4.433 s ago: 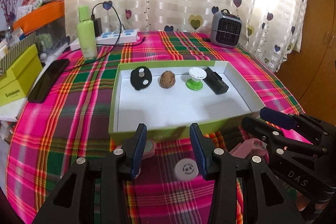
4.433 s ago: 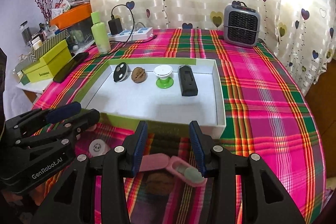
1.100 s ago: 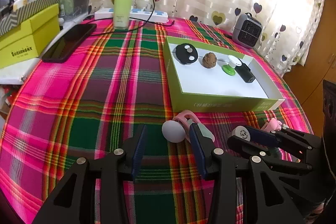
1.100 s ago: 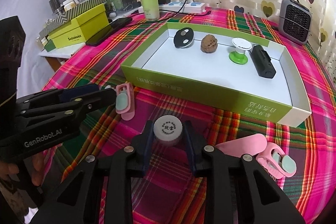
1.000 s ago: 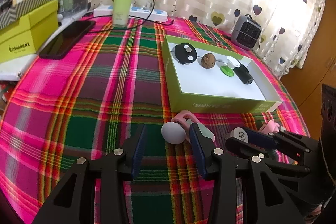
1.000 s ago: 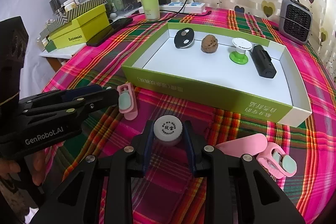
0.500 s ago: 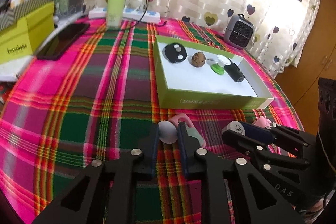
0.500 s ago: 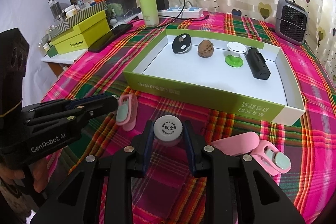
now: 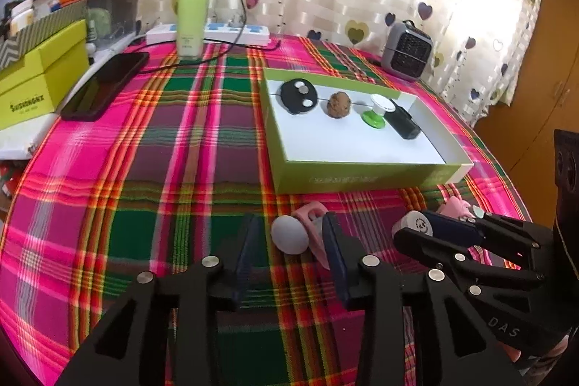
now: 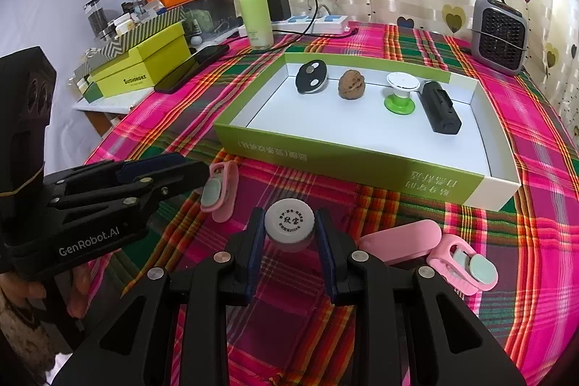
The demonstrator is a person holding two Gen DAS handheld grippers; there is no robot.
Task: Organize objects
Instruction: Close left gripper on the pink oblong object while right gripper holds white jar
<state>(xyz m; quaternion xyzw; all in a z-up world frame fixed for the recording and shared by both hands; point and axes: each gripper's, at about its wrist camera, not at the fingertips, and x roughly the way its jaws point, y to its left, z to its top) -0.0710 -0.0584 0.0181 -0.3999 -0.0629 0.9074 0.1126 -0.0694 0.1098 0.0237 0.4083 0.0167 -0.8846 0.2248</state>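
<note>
1. The right hand-held gripper [image 10: 289, 234] pinched a small white-capped jar [image 10: 288, 222] between its pads, just above the plaid surface [image 10: 524, 118].
2. The left hand-held gripper [image 9: 289, 246] was opening — a pale grey egg-shaped piece [image 9: 289, 234] sat between its jaws, with a clear gap on the left side; contact on the right could not be told.
3. Just behind that piece lay a pink clip [image 9: 307, 210], touching or nearly touching it.
4. Two more pink pieces lay right of the jar: a flat pink lid [image 10: 401, 241] and a second pink clip [image 10: 466, 264].
5. Beyond them stood the green tray [image 10: 362, 165], already holding a black disc [image 10: 311, 76], a walnut [image 10: 351, 84], a green-footed knob [image 10: 400, 93] and a black block [image 10: 439, 113] in a row along its far wall.
6. The step in hand seemed to be gathering loose items — the jar was secured, so the next move likely called for lifting it over the near wall and setting it down on the open white floor.
</note>
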